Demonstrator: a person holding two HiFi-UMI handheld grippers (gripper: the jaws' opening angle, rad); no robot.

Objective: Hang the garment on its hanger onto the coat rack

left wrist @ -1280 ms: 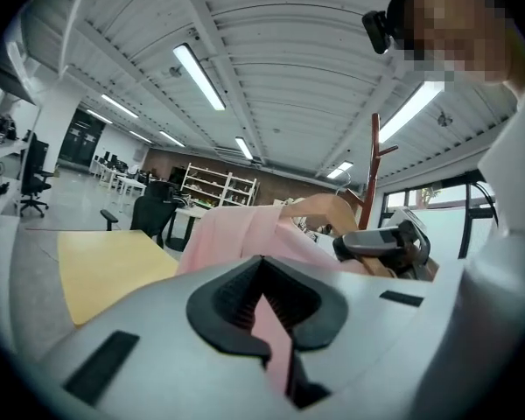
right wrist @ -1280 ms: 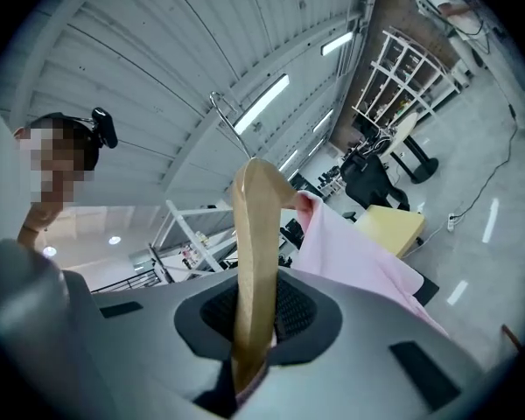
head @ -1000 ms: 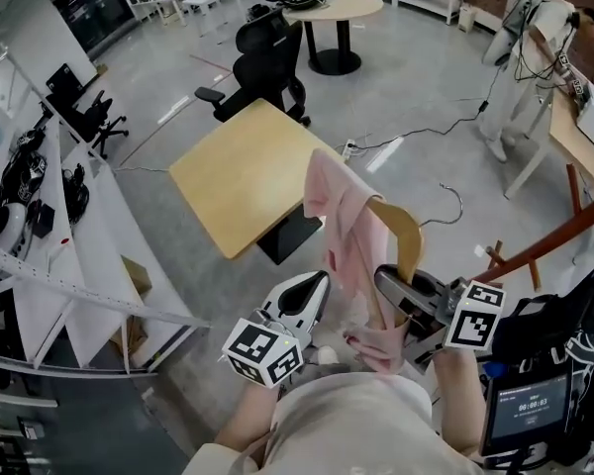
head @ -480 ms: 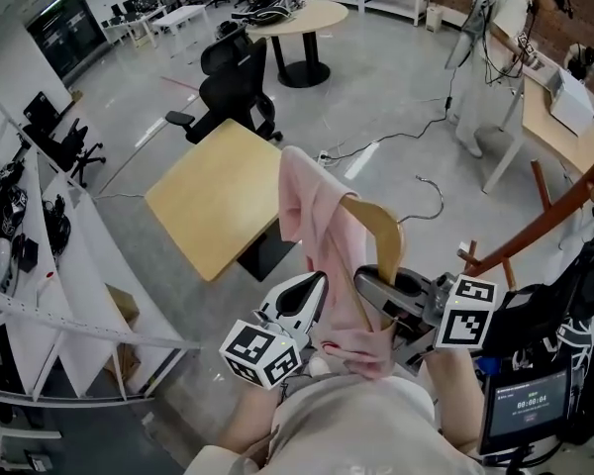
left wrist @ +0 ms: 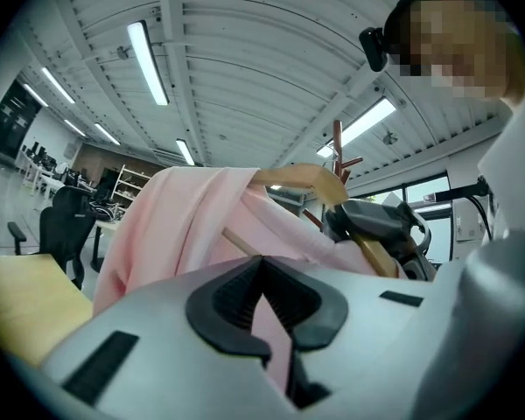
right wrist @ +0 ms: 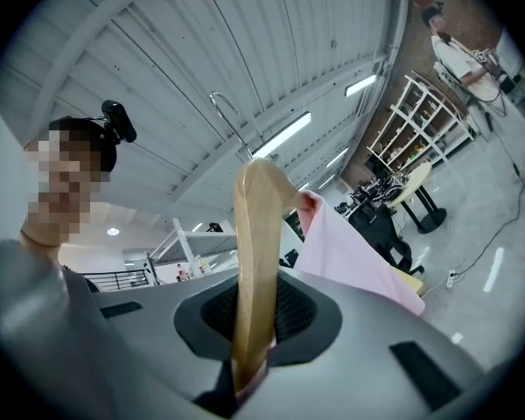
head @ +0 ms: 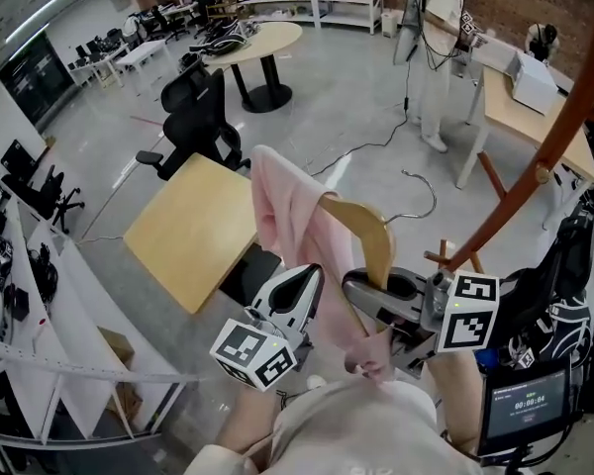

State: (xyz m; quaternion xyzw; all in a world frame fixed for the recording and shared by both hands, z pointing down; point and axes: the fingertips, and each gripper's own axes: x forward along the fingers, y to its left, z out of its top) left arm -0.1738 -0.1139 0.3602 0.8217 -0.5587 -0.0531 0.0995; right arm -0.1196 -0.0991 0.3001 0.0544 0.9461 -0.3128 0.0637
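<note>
The right gripper (head: 374, 290) clamped the hanger (head: 361, 228); the left gripper (head: 299, 290) pinched the garment (head: 282, 206). The coat rack (head: 559, 127) stood at 2 o'clock, nearer the right gripper.

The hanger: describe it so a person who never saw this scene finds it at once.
In the head view, right of the square yellow table, a pink garment is held up. The hanger is the curved pale wooden piece inside it, clamped in the right gripper. It alone carries a thin metal hook.
</note>
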